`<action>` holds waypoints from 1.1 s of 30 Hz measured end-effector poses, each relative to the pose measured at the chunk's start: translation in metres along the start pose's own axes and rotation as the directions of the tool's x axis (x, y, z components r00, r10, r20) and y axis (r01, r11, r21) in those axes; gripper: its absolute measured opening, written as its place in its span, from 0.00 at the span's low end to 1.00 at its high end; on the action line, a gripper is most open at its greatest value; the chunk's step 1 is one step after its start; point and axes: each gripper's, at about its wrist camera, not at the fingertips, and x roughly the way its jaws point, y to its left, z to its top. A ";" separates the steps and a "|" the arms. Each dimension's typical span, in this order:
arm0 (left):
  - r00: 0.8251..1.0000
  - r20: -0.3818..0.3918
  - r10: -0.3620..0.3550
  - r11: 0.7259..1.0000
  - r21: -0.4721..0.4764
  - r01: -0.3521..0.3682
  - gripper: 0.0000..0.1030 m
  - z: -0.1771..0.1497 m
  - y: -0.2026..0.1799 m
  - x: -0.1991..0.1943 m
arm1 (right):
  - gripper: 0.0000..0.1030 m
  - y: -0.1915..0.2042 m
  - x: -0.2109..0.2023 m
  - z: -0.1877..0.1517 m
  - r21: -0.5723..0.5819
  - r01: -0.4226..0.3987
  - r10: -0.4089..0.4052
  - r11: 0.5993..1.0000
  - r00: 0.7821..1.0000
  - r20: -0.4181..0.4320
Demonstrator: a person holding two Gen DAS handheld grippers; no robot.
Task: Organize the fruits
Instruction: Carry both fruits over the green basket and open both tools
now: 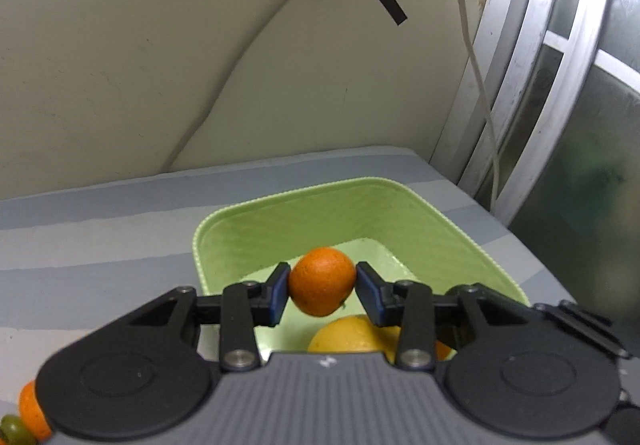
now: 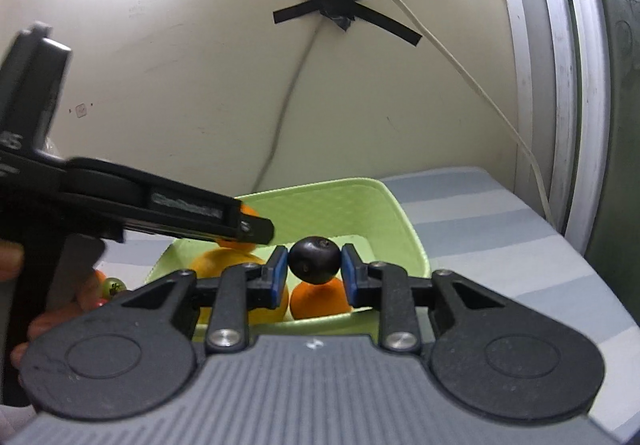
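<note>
Left wrist view: the left hand-held gripper (image 1: 322,287) pinches a small orange (image 1: 322,281) between its blue pads, carried above the green tray (image 1: 420,213) on the striped tabletop (image 1: 100,245). A yellow citrus fruit (image 1: 348,337) already lies in the tray below. This looks like the delivery step; next, lower and release clear of the yellow one. The orange is near round, with no clear long axis.

Right wrist view: the right hand-held gripper (image 2: 315,269) clamps a dark round fruit (image 2: 315,260), perhaps a plum, its dimpled end tipped upward, over the tray's near edge. The left one reaches in beside it, so the drops need staggering.
</note>
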 end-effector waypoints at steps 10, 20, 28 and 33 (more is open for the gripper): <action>0.993 0.115 0.007 1.000 0.004 -0.008 0.48 -0.016 0.004 -0.043 | 0.51 0.008 -0.027 -0.010 -0.045 0.042 -0.038 0.998 0.994 0.098; 0.975 0.153 0.160 0.985 -0.088 -0.148 0.51 -0.121 0.081 -0.154 | 0.50 0.011 -0.045 -0.012 -0.037 0.087 -0.079 0.996 0.980 0.183; 0.952 0.104 0.289 0.951 -0.142 -0.273 0.50 -0.175 0.120 -0.180 | 0.49 0.056 -0.075 -0.035 0.017 -0.073 0.071 0.997 0.992 0.104; 0.955 0.113 0.276 0.960 -0.079 -0.268 0.50 -0.175 0.112 -0.177 | 0.45 0.111 -0.067 -0.056 -0.116 -0.152 0.148 0.981 0.988 -0.041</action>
